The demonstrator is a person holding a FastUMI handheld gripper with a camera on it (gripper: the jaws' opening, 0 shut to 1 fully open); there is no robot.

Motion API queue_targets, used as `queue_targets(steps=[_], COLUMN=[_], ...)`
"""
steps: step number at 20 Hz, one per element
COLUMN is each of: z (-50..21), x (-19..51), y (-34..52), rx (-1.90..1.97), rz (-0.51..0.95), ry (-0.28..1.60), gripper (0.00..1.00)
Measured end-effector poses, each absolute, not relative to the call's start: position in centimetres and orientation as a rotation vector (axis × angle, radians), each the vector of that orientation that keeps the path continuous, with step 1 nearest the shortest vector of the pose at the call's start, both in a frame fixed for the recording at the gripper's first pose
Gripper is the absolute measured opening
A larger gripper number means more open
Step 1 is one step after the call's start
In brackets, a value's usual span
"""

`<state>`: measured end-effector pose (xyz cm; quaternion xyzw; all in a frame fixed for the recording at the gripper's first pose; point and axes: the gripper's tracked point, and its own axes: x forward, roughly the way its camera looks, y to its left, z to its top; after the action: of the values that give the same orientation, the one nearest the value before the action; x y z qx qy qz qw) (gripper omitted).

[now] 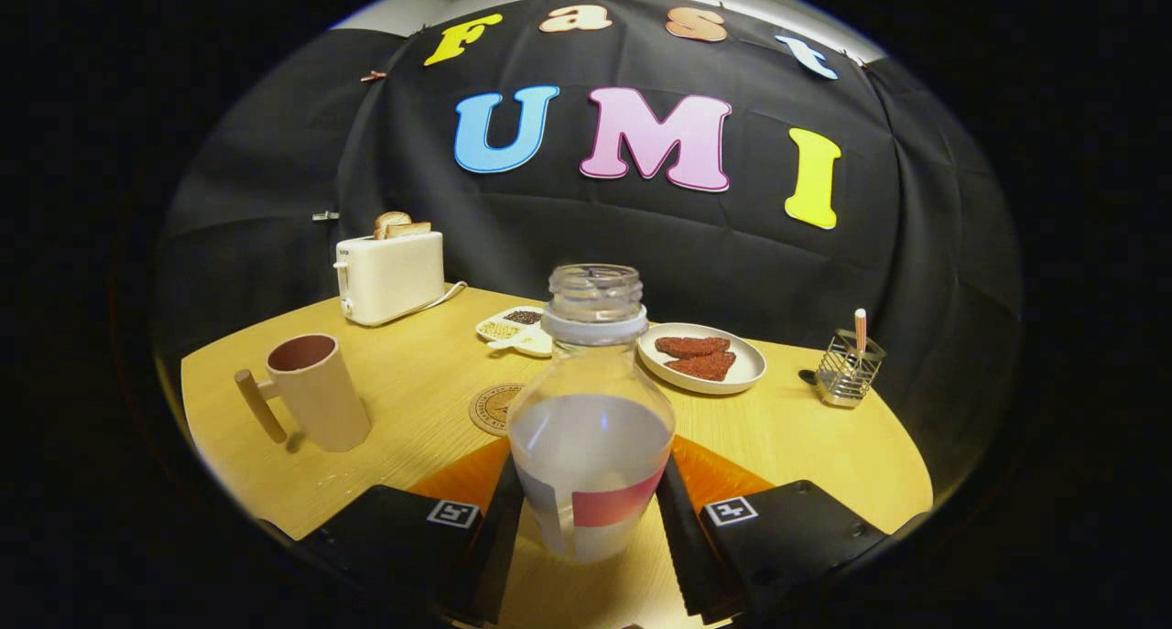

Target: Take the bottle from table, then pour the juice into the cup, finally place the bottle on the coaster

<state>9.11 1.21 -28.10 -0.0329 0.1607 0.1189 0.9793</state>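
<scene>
Gripper view is showing the bottle (591,409) standing upright between the two fingers (494,533), with both pads pressing against its lower sides, so the gripper (591,528) is clamping the bottle. It is a clear bottle with no cap on its open neck, a pale ring under the threads, and a label band wrapping its lower body; pale liquid is filling it up to about the shoulder. Whether its base is resting on the wooden table (412,382) or hanging just above it I cannot tell.

Just beyond the bottle, a little to its left, a round coaster (493,407) is lying flat on the table, partly hidden by the bottle. Farther left, well apart from the bottle, a beige cup (313,391) with a wooden handle is standing upright, its handle pointing left. Behind the cup a cream toaster (389,276) is holding two slices of bread. Beyond the bottle a small divided dish (515,327) is sitting beside a white plate (703,359) carrying two reddish pieces, and a wire holder (848,368) is standing far right
</scene>
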Motion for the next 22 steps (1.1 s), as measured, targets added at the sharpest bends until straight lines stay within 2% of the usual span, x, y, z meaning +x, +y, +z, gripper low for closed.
queue_targets(steps=[3, 8, 22], z=[-25.2, -20.6, -18.7], x=[9.2, 10.8, 10.6], y=[2.3, 4.1, 9.9], rx=[-0.137, -0.297, -0.929], rz=[0.291, 0.292, 0.188], ry=[0.296, 0.219, 0.197], gripper=[0.69, 0.68, 0.68])
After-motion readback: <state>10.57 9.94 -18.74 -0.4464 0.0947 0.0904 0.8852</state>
